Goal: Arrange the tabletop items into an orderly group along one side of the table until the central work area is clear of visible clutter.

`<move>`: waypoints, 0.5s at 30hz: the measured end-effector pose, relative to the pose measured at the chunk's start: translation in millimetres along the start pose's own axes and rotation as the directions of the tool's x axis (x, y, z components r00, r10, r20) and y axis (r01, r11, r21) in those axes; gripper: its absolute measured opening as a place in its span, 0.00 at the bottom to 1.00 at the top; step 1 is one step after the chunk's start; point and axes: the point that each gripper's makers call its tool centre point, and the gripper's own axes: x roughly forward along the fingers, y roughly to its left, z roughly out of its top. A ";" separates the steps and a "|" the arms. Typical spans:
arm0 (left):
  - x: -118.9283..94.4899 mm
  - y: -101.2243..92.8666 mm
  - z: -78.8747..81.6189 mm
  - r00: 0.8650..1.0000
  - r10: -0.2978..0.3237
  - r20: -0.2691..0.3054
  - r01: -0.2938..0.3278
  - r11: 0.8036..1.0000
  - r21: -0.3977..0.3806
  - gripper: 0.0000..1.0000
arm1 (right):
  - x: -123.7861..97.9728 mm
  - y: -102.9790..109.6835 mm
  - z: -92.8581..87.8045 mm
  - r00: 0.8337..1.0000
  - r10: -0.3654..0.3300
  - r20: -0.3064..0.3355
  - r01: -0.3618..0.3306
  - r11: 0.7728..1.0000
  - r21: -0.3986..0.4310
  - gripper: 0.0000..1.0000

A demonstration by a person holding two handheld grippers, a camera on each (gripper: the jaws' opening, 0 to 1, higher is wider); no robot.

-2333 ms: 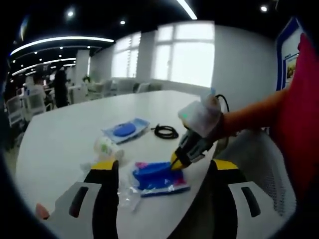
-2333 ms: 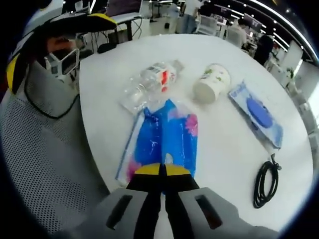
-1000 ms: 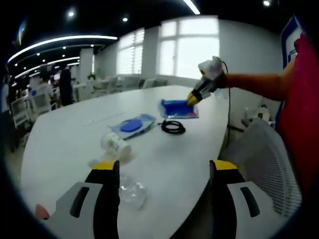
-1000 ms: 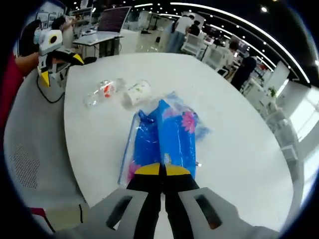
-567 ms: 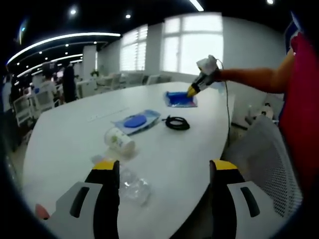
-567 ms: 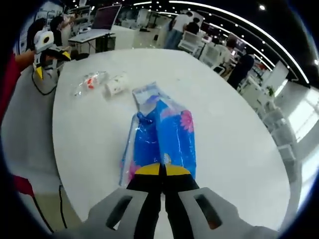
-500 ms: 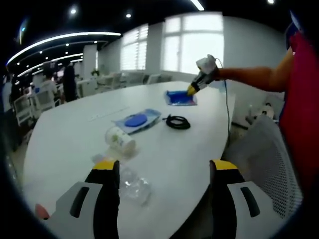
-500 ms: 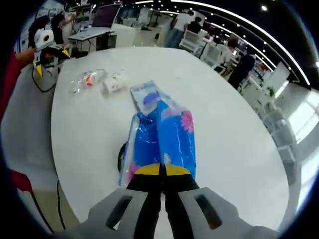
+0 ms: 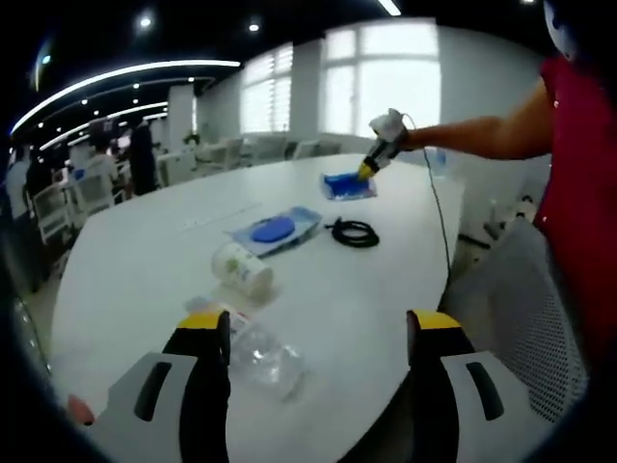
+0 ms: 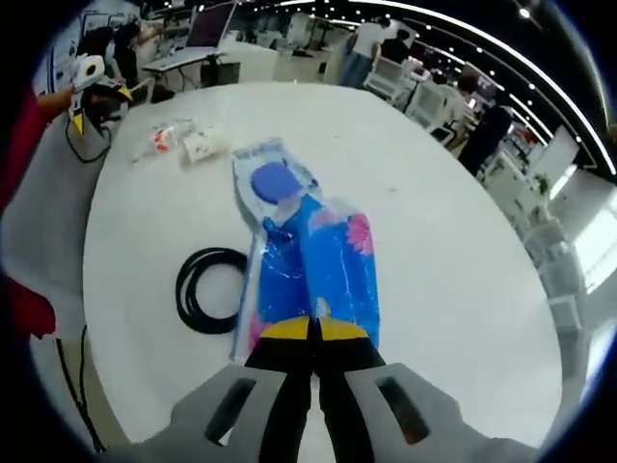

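My right gripper (image 10: 313,333) is shut on a blue plastic pack with pink flowers (image 10: 323,275), held over the white table (image 10: 463,280). In the left gripper view that gripper (image 9: 366,172) and the pack (image 9: 347,185) sit far across the table. My left gripper (image 9: 318,323) stands open near the table's edge with nothing between its jaws. A crushed clear bottle (image 9: 255,359) lies just beyond its left jaw, a paper cup (image 9: 241,269) lies on its side behind that, then a blue flat package (image 9: 275,230) and a coiled black cable (image 9: 355,232).
In the right gripper view the black cable (image 10: 212,289) lies left of the held pack, the blue package (image 10: 275,183) beyond it, and the cup (image 10: 202,145) and bottle (image 10: 162,138) far off. A mesh chair (image 9: 521,318) stands at the right. Office desks and people fill the background.
My right gripper has carried the blue pack farther along the table, past the cable and blue package. The left gripper has shifted slightly closer to the bottle.
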 end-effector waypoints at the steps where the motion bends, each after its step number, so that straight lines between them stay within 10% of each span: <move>1: 0.1 0.5 4.1 1.000 0.001 0.020 -0.001 1.000 0.003 0.74 | 2.7 -1.1 -2.0 1.000 0.007 -0.002 -0.007 1.000 -0.004 0.01; 9: -2.2 7.3 26.9 0.990 0.006 0.143 -0.012 0.999 0.042 0.72 | 23.3 -11.2 -10.7 0.997 0.075 -0.009 -0.076 0.996 -0.048 0.01; 15: -1.4 10.9 21.4 0.991 0.016 0.132 -0.020 0.999 0.034 0.71 | 30.6 -23.8 -15.9 0.991 0.123 -0.047 -0.128 0.986 -0.111 0.01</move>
